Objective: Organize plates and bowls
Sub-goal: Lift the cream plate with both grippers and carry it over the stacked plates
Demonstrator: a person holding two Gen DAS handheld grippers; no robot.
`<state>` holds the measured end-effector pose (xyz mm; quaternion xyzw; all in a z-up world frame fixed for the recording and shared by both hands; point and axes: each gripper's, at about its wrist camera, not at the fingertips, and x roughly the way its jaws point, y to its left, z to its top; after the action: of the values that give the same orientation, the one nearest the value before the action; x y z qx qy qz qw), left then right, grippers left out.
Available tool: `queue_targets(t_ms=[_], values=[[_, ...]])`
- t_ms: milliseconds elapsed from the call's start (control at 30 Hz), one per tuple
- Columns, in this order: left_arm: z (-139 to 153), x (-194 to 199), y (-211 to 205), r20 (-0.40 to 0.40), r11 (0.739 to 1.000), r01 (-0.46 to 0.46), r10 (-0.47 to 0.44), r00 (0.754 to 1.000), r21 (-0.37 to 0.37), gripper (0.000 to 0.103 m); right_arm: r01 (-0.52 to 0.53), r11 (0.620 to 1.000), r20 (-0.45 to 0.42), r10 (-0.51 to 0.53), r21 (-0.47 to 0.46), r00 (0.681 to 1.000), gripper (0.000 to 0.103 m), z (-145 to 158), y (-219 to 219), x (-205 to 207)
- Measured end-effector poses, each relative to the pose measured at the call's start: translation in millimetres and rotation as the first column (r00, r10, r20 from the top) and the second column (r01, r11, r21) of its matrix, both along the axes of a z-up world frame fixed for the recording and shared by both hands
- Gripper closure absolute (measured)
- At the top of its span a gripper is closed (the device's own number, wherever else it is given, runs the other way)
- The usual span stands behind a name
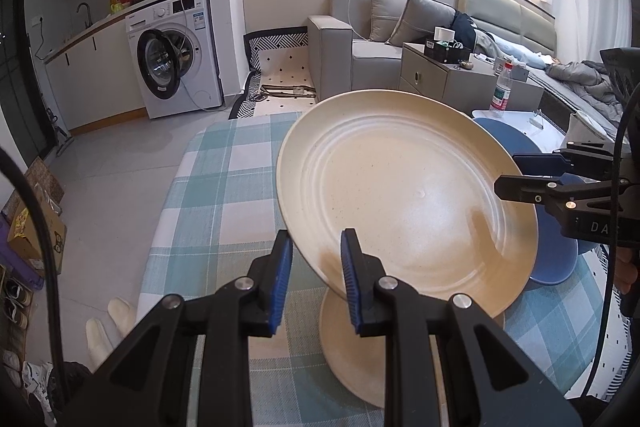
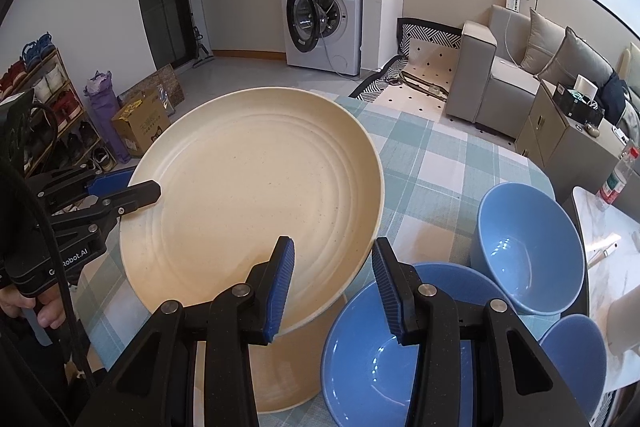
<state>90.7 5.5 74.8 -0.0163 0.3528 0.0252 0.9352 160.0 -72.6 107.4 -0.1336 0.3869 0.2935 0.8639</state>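
Desk point(image 2: 432, 155) under a teal and white checked cloth is carrying everything here. Above it a large cream plate point(image 2: 256, 199) is hanging tilted, gripped at opposite rims by both tools. A second cream plate point(image 2: 280, 379) is lying flat on the cloth beneath it. To the right, three blue bowls are sitting close together: a tall one point(image 2: 528, 247) farthest back, a wide one point(image 2: 372, 359) nearest the plates, and a small one point(image 2: 576, 351) at the right edge. The left gripper point(image 1: 316, 279) is pinching the plate's near-left rim, its fingers point(image 1: 282, 283) standing narrow on either side of the edge. The right gripper point(image 2: 332, 291) is holding the opposite rim, fingers point(image 2: 280, 287) spread wider, and how firmly they press I cannot tell.
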Motion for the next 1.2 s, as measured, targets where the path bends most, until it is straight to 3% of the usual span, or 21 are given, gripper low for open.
queue_targets(t_ms=[1200], values=[[-31, -42, 18, -0.024, 0.999, 0.046, -0.047, 0.999, -0.013, 0.081, 0.022, 0.999, -0.003, -0.022, 0.042, 1.000, 0.061, -34, 8, -51]])
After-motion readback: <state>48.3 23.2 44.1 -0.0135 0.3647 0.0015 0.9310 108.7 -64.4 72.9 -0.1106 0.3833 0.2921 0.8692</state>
